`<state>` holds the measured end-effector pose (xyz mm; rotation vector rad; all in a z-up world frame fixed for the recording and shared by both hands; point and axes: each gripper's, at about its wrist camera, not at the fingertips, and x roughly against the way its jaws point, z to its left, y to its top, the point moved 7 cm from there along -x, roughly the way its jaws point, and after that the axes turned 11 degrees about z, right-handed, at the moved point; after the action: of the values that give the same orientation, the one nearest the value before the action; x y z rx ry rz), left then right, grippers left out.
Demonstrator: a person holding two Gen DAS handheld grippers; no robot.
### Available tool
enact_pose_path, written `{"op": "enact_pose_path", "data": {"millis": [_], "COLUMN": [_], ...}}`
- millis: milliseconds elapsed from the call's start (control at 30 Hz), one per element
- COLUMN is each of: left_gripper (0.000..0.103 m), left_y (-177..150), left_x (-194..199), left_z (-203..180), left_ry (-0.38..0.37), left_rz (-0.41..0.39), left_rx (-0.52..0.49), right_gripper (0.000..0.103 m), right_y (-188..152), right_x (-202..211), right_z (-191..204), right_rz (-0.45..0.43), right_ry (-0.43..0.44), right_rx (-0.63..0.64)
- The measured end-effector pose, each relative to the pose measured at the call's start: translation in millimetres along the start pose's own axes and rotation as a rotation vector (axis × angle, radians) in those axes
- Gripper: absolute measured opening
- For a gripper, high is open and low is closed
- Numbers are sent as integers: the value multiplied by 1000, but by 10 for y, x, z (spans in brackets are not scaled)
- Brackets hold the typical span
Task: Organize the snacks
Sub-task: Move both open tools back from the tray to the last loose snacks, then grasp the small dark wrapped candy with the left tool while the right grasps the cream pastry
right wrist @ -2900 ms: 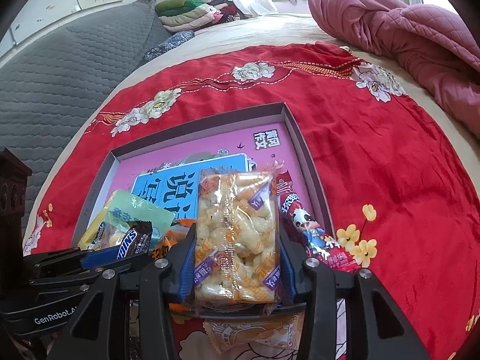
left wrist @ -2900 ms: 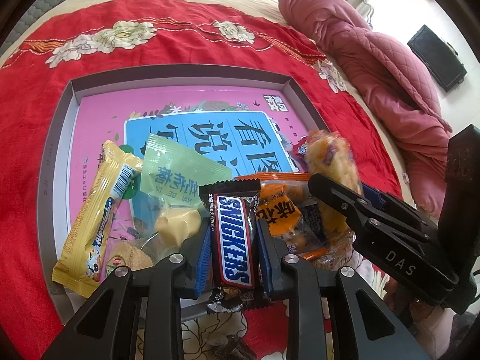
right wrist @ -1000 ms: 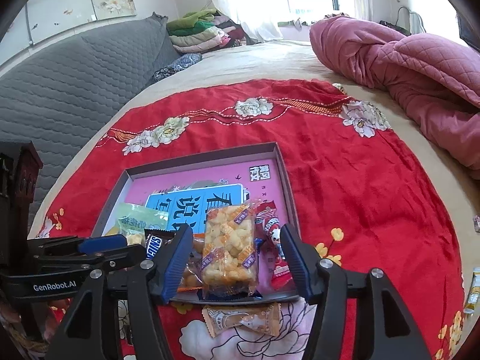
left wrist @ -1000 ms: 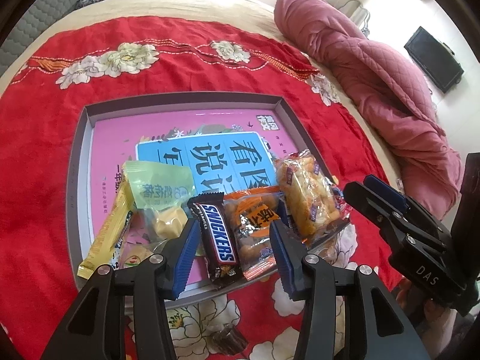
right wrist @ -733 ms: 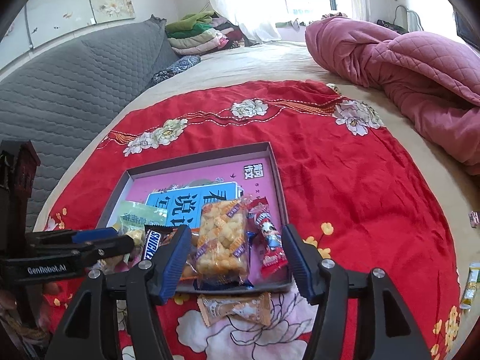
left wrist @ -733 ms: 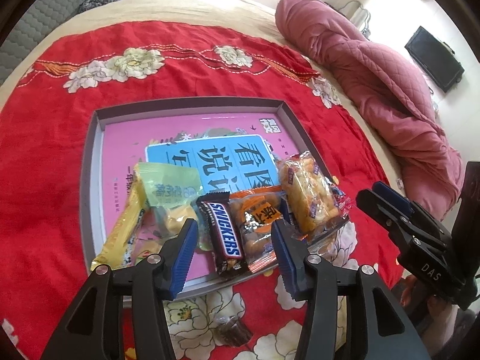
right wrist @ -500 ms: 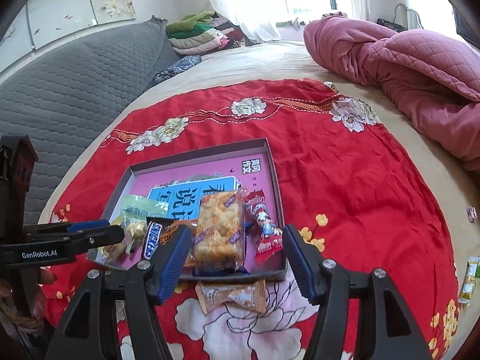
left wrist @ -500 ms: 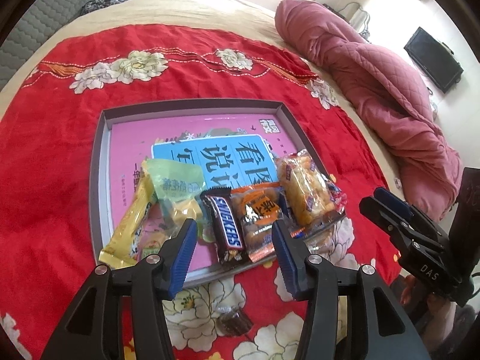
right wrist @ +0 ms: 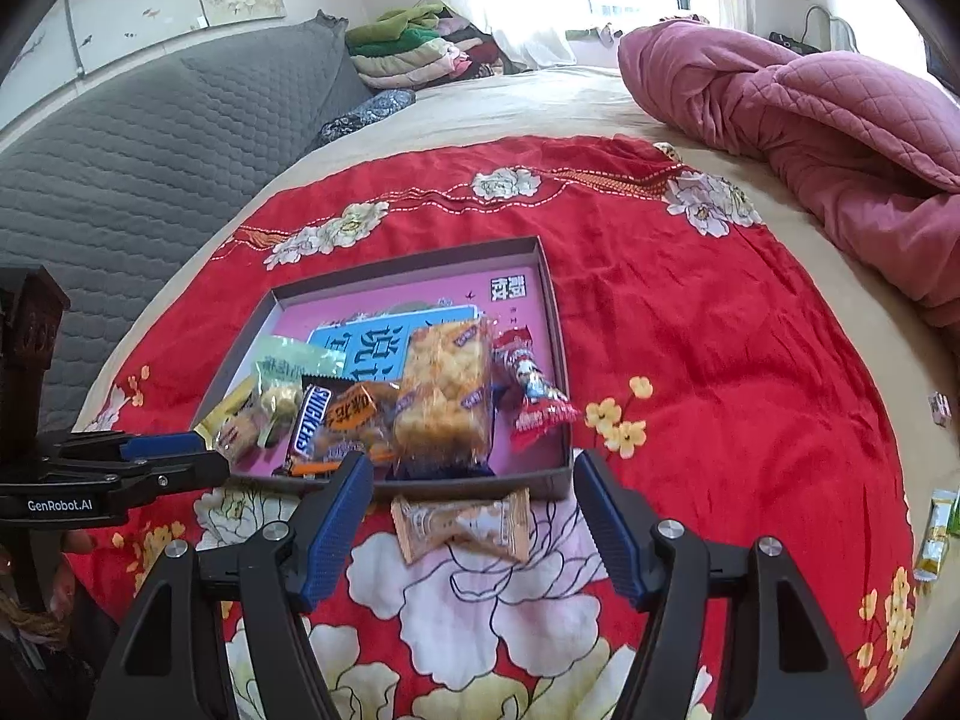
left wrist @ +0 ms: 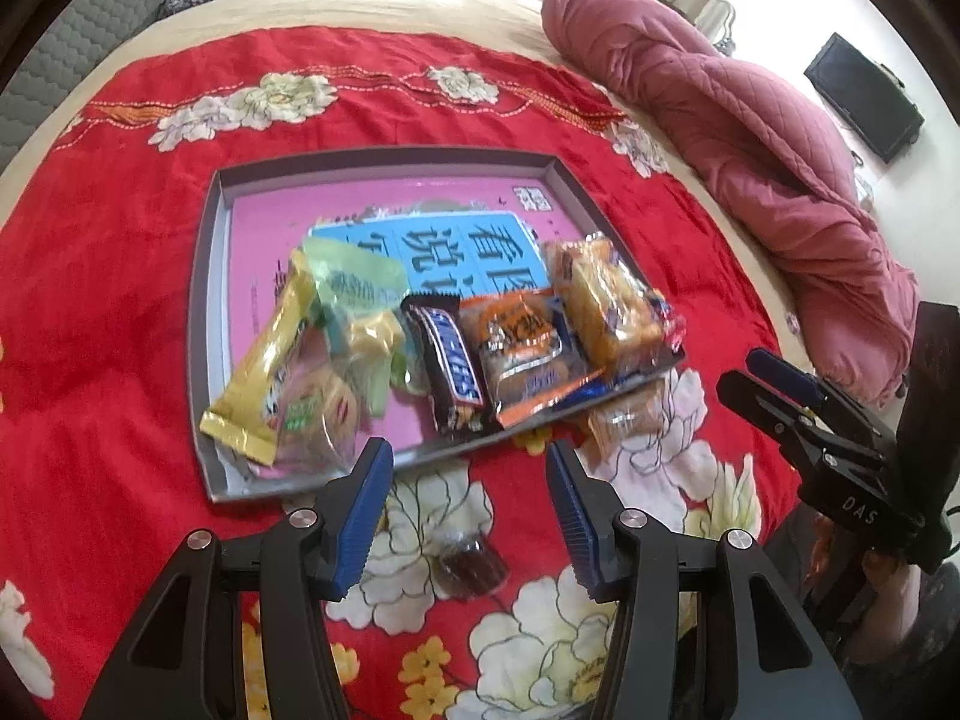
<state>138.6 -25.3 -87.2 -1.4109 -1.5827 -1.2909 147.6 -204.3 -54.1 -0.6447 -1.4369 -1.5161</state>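
left gripper: your jaws stood apart with nothing between the pads; it hovered just short of the tray's near rim
right gripper: your jaws were opening, pads clear of everything; the peach wrapper lay on the cloth between and just beyond the tips, untouched
tray: grey-walled shallow box with pink printed floor, sat on the red floral blanket
snacks in tray: lined along the near edge; yellow bar at far left, green packet beside it, Snickers bar in the middle, orange packet next, clear puff-snack bag after that, red candy wrapper at the right end
overlaps: orange packet's corner hung over the near rim; puff-snack bag lay partly on the orange packet; you could not tell what sat under the green packet
loose on cloth: peach wrapper just outside the near rim; dark brown candy just ahead of your left gripper's tips
in your way: near rim of the tray stood between both grippers and the snacks; the two tools were side by side, each visible at the edge of the other's view
around: rumpled pink quilt well off to the right; grey padded headboard to the left; folded clothes at the back; small green-yellow packet at the blanket's far right edge, well apart from the tray
hands: fingers partly seen behind each tool; blurred
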Motion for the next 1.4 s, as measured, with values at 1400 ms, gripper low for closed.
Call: {"op": "enact_pose_path", "data": {"millis": [1400], "left_gripper": [56], "left_y": [-500], "left_x": [-645], "left_z": [-33], "left_ry": [-20], "left_rz": [140], "left_rx": [-6], "right_gripper": [69], "right_y": [-265], "right_x": [-824], "right_z": [13], "right_rz": [144], "right_ry": [70], "right_rx": [16]}}
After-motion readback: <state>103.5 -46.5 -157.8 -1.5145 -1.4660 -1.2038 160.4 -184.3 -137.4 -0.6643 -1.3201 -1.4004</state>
